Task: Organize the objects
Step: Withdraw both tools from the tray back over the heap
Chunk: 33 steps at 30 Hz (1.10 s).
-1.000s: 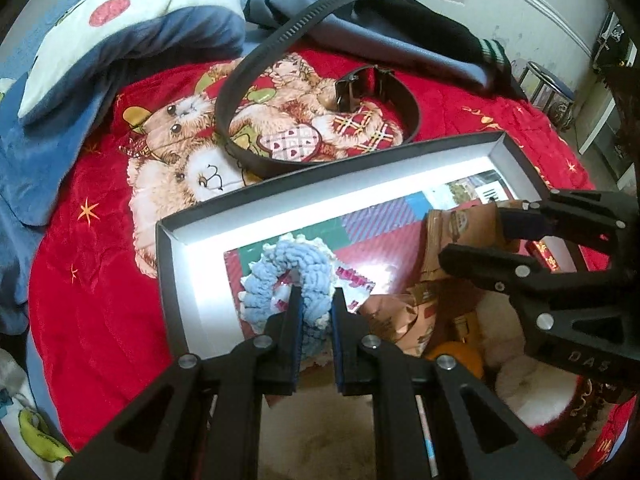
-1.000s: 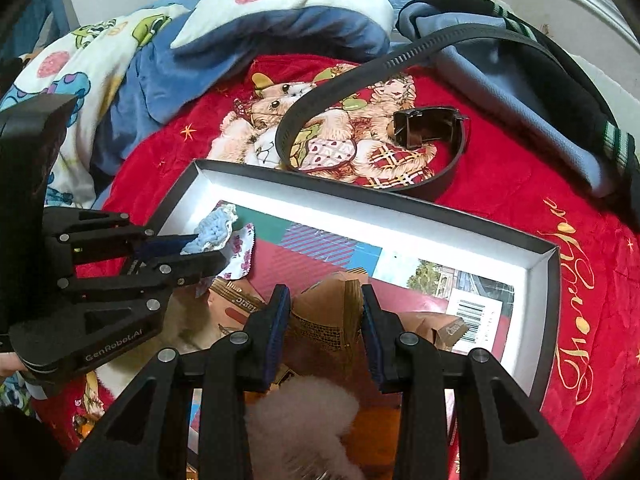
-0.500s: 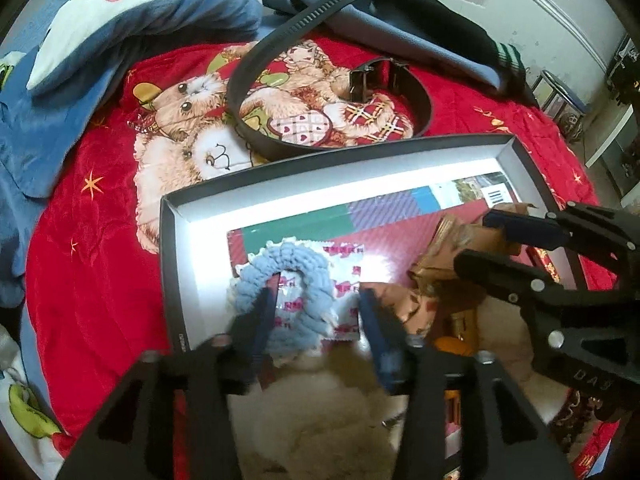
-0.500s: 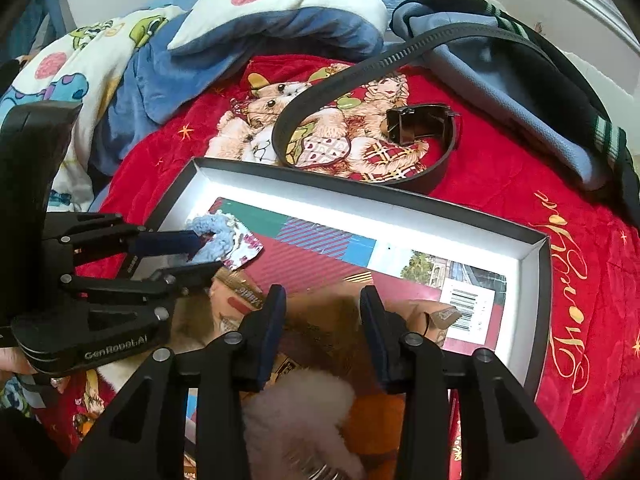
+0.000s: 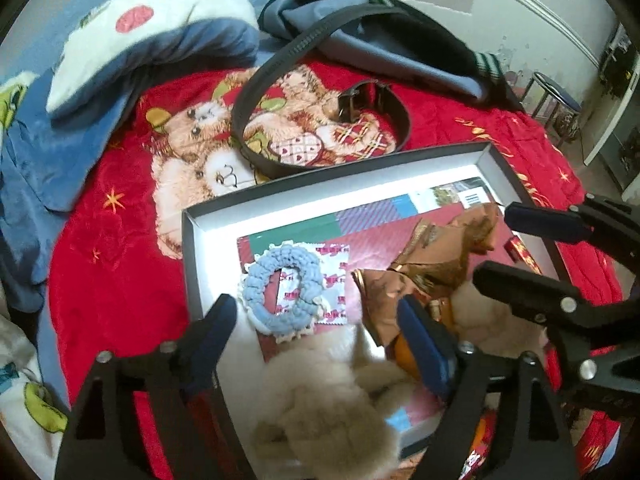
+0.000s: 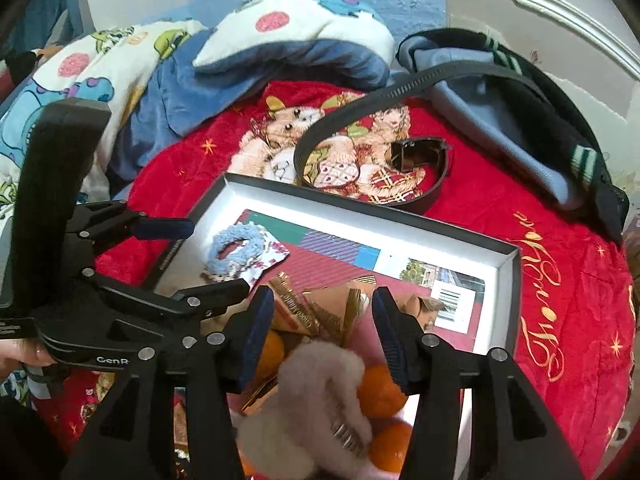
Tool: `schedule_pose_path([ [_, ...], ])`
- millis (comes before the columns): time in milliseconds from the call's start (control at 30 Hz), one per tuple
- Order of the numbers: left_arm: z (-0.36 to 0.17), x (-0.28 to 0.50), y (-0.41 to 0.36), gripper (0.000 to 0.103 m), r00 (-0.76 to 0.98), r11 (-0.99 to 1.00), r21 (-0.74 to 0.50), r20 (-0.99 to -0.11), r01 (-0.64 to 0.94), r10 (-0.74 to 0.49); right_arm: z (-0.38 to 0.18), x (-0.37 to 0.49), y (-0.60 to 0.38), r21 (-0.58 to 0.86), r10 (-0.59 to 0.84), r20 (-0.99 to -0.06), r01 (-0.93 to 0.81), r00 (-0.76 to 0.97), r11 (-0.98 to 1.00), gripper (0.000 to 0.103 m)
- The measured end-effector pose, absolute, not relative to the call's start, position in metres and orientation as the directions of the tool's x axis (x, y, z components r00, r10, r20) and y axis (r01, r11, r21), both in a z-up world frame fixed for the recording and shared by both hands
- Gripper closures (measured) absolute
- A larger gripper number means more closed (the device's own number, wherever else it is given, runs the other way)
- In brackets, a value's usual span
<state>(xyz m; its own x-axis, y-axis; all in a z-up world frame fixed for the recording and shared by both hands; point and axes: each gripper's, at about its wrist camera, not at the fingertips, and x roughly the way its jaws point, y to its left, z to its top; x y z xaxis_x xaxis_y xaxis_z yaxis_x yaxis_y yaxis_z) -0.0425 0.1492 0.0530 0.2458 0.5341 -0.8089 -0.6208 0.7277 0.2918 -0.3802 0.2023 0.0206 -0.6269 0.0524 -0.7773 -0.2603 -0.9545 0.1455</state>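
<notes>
The bed [image 5: 120,272], covered with a red bear-print blanket, carries everything here, with a rumpled blue quilt [image 6: 248,68] at the far left and a grey-blue garment [image 6: 500,120] at the far right. A black belt [image 5: 320,128] lies coiled on the blanket just beyond the box, apparently not yet gathered in.

The shallow open box [image 5: 328,188], dark outside and white inside, sits nearest and serves as the collecting place. Inside it lie a fluffy cream thing [image 6: 316,400] at the near edge, crumpled gold wrappers [image 6: 320,308] in the middle, oranges [image 6: 380,392] partly under the fluff, and a blue knitted scrunchie [image 5: 280,292] on a printed packet [image 5: 336,264] at the left.

The left tool [image 5: 316,324] hangs over the scrunchie with jaws spread wide, gripping nothing. The right tool [image 6: 324,312] stands likewise spread over the wrappers, empty. Both look freed for the next pick, likely the belt.
</notes>
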Motion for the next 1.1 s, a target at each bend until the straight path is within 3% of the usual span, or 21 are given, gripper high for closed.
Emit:
schedule_pose_path([
  [367, 0.077, -0.076, 0.110, 0.013, 0.283, 0.710, 0.266, -0.784, -0.652, 0.553, 0.057, -0.302, 0.178, 0.168, 0.079, -0.724, -0.286, -0.685, -0.943, 0.052],
  [933, 0.078, -0.159, 0.018, 0.014, 0.273, 0.707, 0.243, -0.801, -0.664, 0.532, 0.042, -0.158, 0.137, 0.171, 0.085, -0.794, -0.355, -0.602, -0.919, 0.052],
  [1100, 0.056, -0.188, -0.012, 0.015, 0.271, 0.725, 0.205, -0.833, -0.658, 0.482, 0.023, -0.128, 0.128, 0.200, 0.061, -0.820, -0.385, -0.569, -0.901, 0.042],
])
